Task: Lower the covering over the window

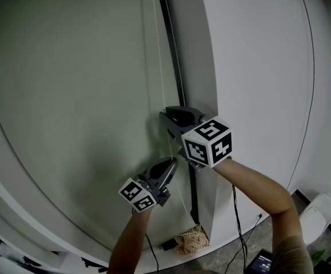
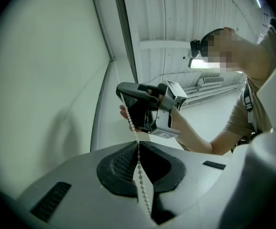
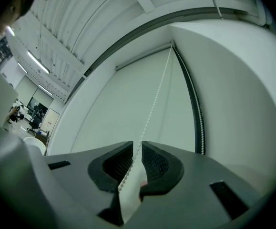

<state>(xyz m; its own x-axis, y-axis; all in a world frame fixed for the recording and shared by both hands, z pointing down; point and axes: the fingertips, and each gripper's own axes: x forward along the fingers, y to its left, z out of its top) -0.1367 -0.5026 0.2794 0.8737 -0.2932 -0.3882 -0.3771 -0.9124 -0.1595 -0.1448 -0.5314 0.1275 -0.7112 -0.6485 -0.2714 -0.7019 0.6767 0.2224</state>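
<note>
Bead chain (image 2: pixel 132 128) is clamped between the shut jaws of the left gripper (image 2: pixel 138 144), evidently for a downward pull. The right gripper (image 3: pixel 137 147), higher up, has its jaws narrowly apart around the same chain, judged ready for the next hold. The chain hangs at the right edge of the blind (image 1: pixel 68 96), beside the dark track (image 1: pixel 174 56). No legible writing shows, only square markers on the cubes (image 1: pixel 208 141).

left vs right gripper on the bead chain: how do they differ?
The left gripper has its jaws shut on the bead chain; the right gripper has its jaws slightly apart, the chain running loose through the gap. In the head view, the left gripper sits lower than the right gripper. Shared: both straddle the same chain and point upward.
</note>
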